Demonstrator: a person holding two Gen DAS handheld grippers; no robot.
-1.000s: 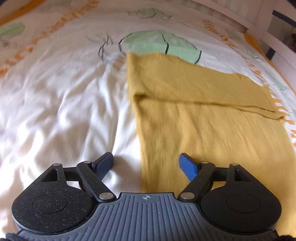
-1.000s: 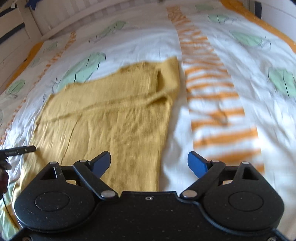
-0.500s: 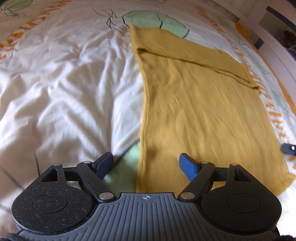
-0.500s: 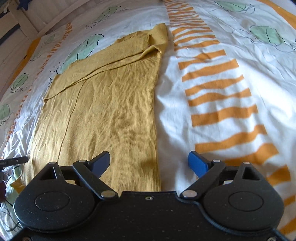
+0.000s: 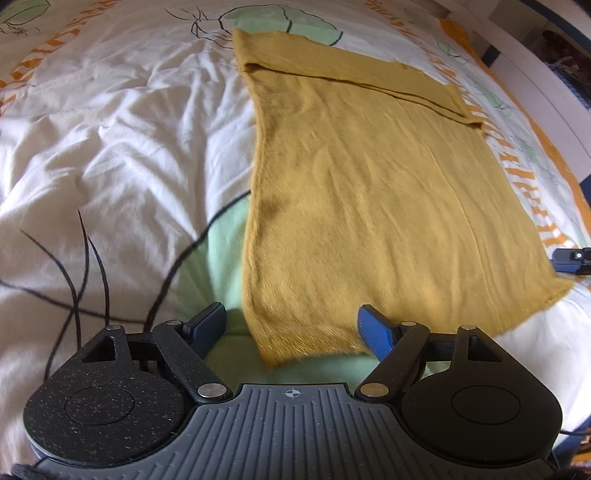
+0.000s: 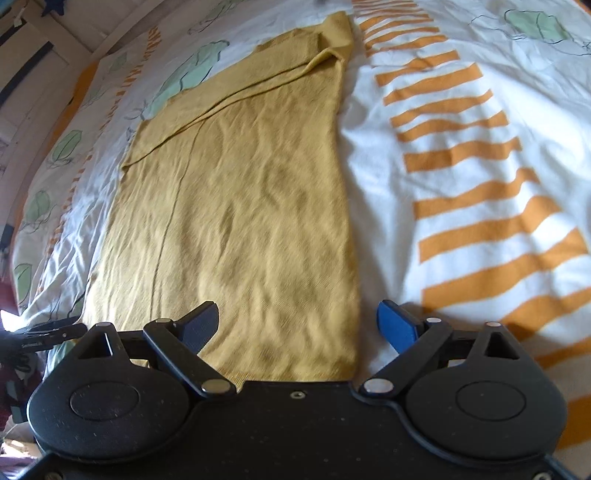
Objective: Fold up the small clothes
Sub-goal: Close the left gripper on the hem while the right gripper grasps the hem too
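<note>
A mustard-yellow knitted garment (image 5: 369, 192) lies flat on a bed, spread lengthwise away from the person, with its far end already turned over in a narrow folded band (image 5: 347, 70), presumably the sleeves or top laid inward to square the shape. The left gripper (image 5: 291, 325) hovers over the garment's near left corner, its two blue fingers (image 5: 375, 326) apart with nothing pressed between them; the hem corner lies in the gap but is not pinched. The right gripper (image 6: 297, 325) hovers over the garment's near right corner, likewise spread wide and empty, one finger above the cloth and the other above the bedding just beside the garment's edge. Each tool straddles one near corner, which suggests the two corners are about to be taken together so the near hem can be carried toward the far band, halving the length; that is a judgement, not a thing shown. The tip of each gripper is just visible at the edge of the other's view. Under the garment is a rumpled white duvet cover (image 5: 122, 140), printed with pale green leaf shapes (image 5: 284, 22) beyond the garment's far end and orange stripes (image 6: 476, 218) to the garment's right. A white bed frame (image 6: 44, 74) stands beyond the garment on its left side.
</note>
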